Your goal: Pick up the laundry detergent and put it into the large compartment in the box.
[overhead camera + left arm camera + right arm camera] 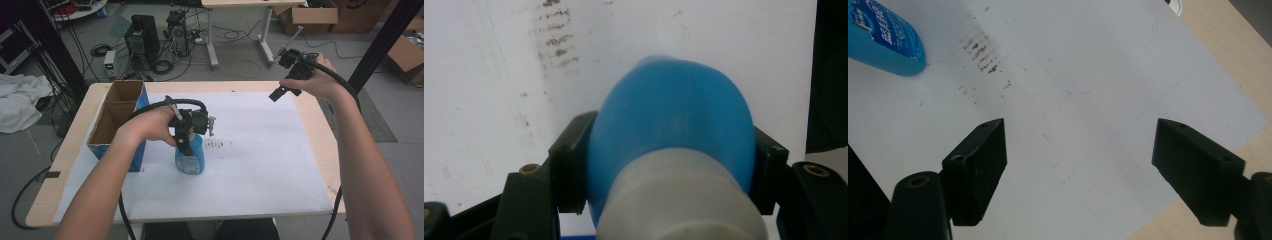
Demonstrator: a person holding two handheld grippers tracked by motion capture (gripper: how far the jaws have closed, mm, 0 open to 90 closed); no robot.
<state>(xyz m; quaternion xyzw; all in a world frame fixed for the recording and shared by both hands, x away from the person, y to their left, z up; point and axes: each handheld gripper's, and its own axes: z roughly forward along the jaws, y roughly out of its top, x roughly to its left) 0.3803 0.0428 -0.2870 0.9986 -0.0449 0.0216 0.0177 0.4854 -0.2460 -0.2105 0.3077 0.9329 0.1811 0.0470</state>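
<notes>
The blue bottle (190, 159) stands upright on the white paper sheet (260, 170) that covers the worktop (75, 145), left of centre and just right of the cardboard box (116, 116). It is smooth, rounded plastic, a clear sky blue, with a label of white print low on its near face; the print is too small to read. In the left gripper view its shoulder (671, 120) swells like an egg, and a matte white cap or collar (679, 195) sits closest to the camera, cut off by the bottom edge, so the top of the bottle cannot be made out.

The left tongs (189, 131) are pinching the bottle near its top, one black pad pressed against each side of the blue shoulder. In the high view the tongs and the person's left hand (152, 125) hide the upper part of the bottle.

The right tongs (283, 91) hang over the far right of the worktop, well apart from the bottle, with the jaws spread wide and nothing between them. Their blocky black pads (979, 165) look dull and slightly grainy. Below them the paper shows a patch of brown smudged streaks (980, 52) near the bottle's base (885, 40).

The box is open-topped, brown inside and blue outside, with a divider across it.
</notes>
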